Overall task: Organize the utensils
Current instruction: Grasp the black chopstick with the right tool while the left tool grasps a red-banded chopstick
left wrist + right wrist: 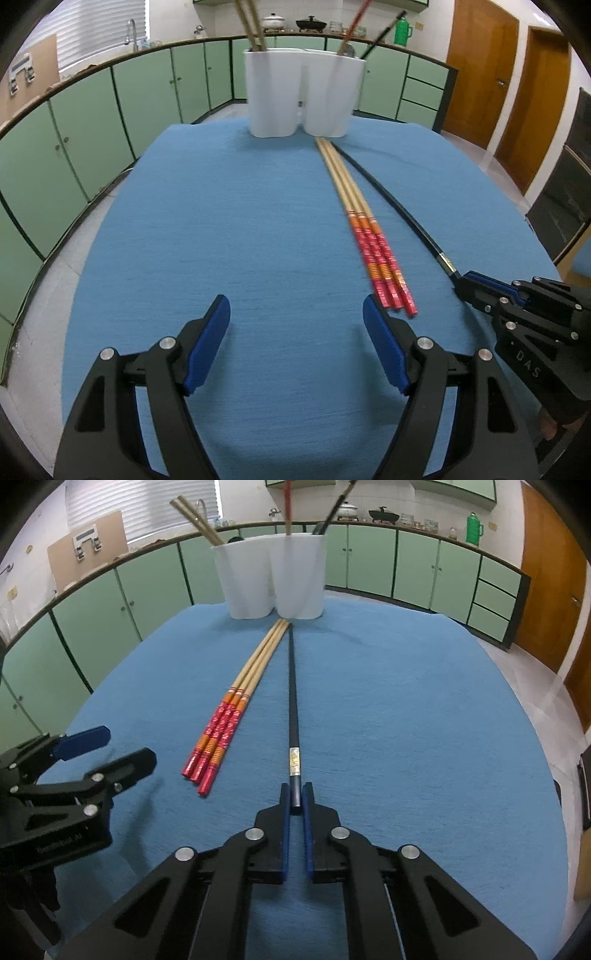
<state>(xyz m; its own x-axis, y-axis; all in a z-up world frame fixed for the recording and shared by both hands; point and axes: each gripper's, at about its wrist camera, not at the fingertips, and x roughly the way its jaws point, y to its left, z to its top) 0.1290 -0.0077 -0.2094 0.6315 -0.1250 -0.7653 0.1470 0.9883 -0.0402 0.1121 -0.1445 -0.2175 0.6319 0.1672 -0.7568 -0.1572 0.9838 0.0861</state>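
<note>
A white two-compartment holder [301, 94] stands at the far edge of the blue table [221, 229]; it also shows in the right wrist view [273, 578], with plain wooden chopsticks in its left compartment and a red and a black one in its right. Three wooden chopsticks with red-orange ends [364, 225] lie side by side on the cloth [236, 705]. A black chopstick [293, 709] lies to their right. My right gripper [295, 797] is shut on its near end [456, 277]. My left gripper [296, 325] is open and empty, just left of the red ends.
Green cabinets [92, 122] run along the back wall, with pots and a green flask [402, 29] on the counter. Wooden doors [480, 70] stand at the right. The table edge drops off close on both sides.
</note>
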